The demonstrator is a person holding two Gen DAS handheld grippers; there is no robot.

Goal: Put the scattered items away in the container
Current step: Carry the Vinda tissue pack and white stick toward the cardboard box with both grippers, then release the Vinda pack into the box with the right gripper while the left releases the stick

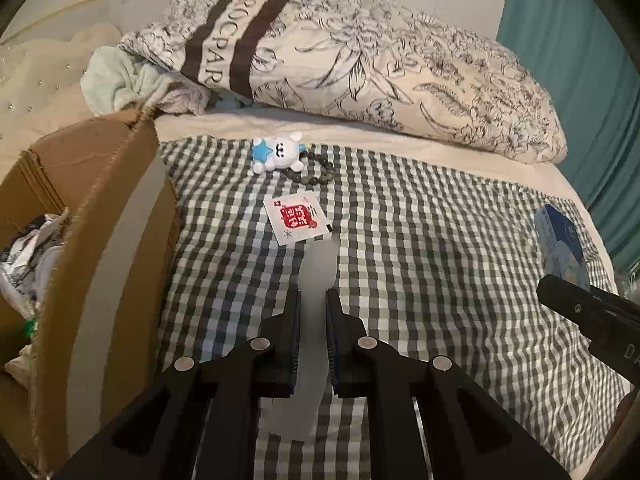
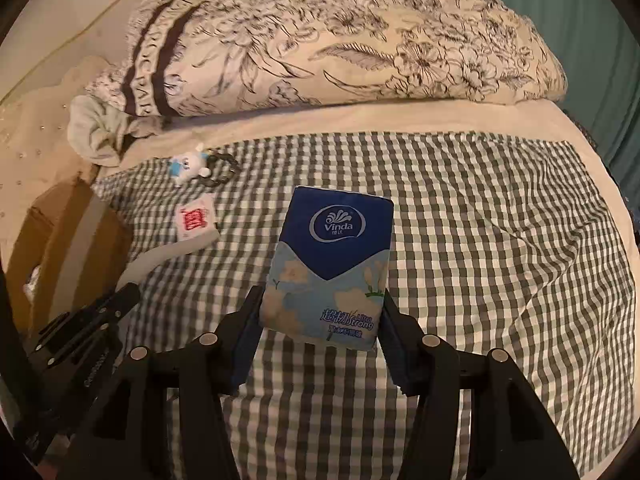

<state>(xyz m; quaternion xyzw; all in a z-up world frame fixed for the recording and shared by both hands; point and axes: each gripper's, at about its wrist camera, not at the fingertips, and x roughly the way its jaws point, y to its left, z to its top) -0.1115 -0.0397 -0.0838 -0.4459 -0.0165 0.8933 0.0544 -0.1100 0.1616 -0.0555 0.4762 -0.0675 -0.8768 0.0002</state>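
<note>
In the left wrist view my left gripper (image 1: 313, 300) is shut on a frosted white bottle (image 1: 310, 320), held above the checked cloth. An open cardboard box (image 1: 120, 208) with crumpled packets inside stands close on its left. Ahead on the cloth lie a white sachet with red print (image 1: 296, 218), a small white and blue toy (image 1: 278, 152) and a dark bead bracelet (image 1: 316, 172). In the right wrist view my right gripper (image 2: 320, 294) is shut on a blue Vinda tissue pack (image 2: 328, 248), lifted off the cloth. The left gripper (image 2: 120, 300) and the box (image 2: 60, 232) show at that view's left.
The green checked cloth (image 1: 420, 260) covers a cream bed. A bunched floral duvet (image 1: 360, 60) lies along the far side, with a pale green towel (image 1: 120, 80) at its left end. A teal curtain (image 1: 580, 80) hangs at the right.
</note>
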